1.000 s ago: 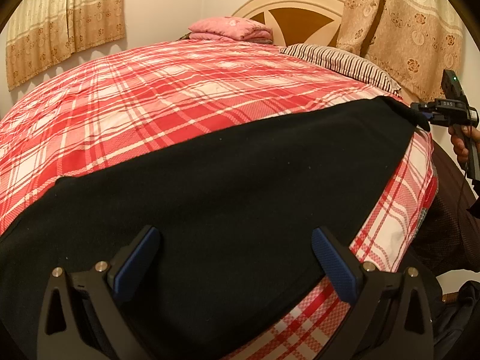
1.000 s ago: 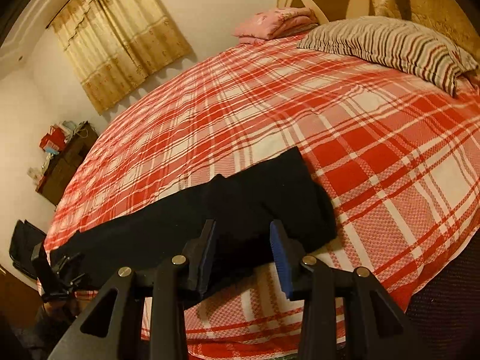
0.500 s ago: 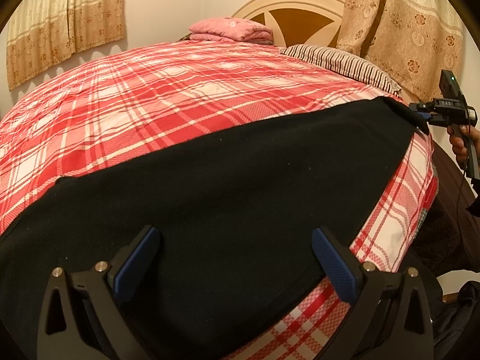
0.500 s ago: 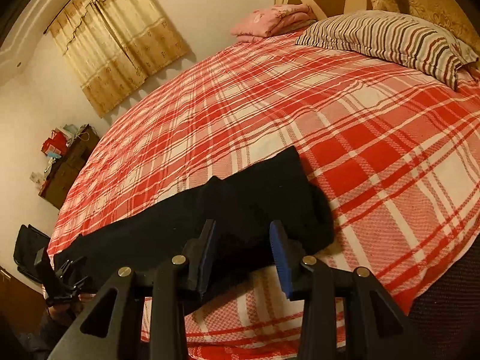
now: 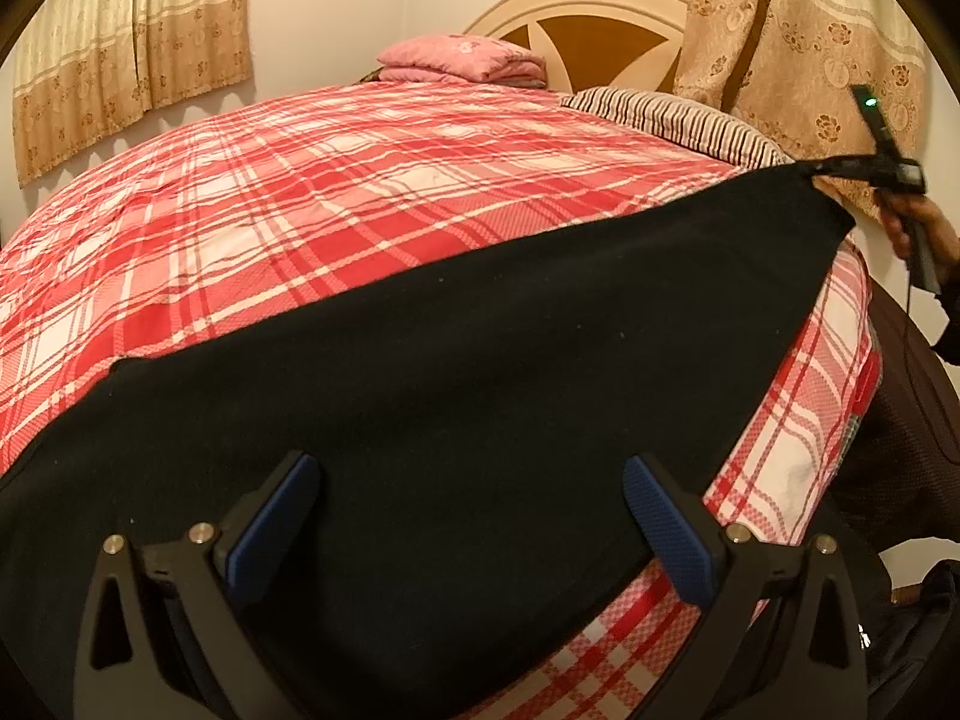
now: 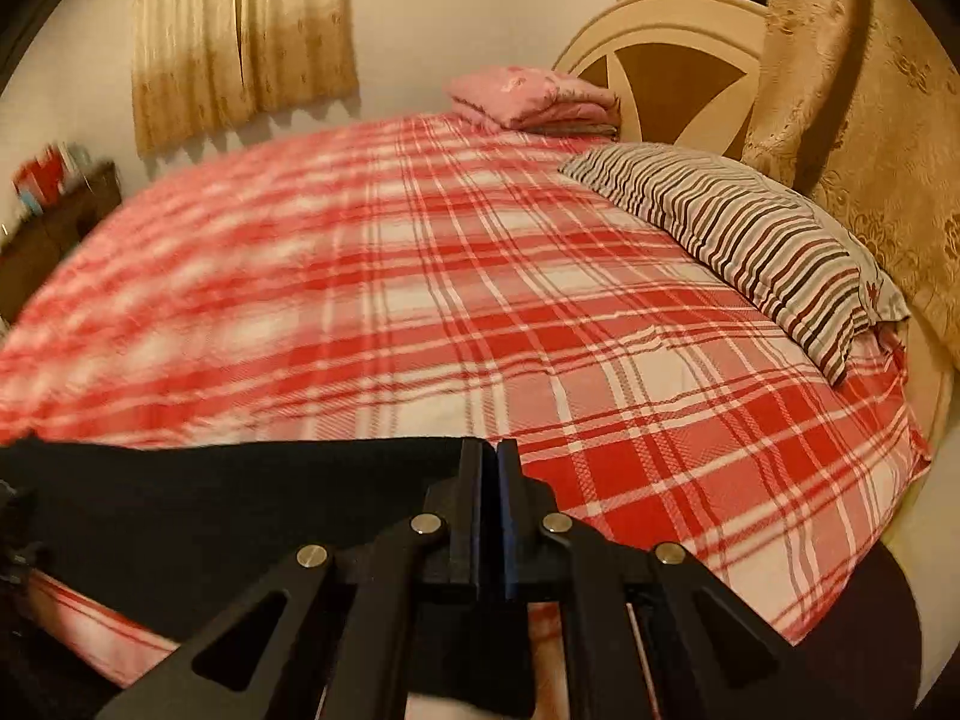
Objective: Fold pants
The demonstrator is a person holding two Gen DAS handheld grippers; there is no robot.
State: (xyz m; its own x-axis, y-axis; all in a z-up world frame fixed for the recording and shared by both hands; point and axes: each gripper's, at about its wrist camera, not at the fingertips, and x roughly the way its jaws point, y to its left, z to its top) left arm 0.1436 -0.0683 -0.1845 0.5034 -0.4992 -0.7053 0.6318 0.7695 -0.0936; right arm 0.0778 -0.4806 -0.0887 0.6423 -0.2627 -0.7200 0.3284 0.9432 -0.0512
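Your right tongs point(image 6: 493, 468) have just been closing: a second ago their blue pads stood apart over the end of the black pants point(image 5: 456, 408), and now they are pressed together on that end. You lift the pinched corner up off the plaid bed cover point(image 5: 336, 204); seen from your left side, it now rises to a taut point where it lay flat before. The view from your right hand has swung toward the striped pillow point(image 6: 744, 240).

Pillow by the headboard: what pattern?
Pillow: brown, grey and white stripes, clearest in the right wrist view.
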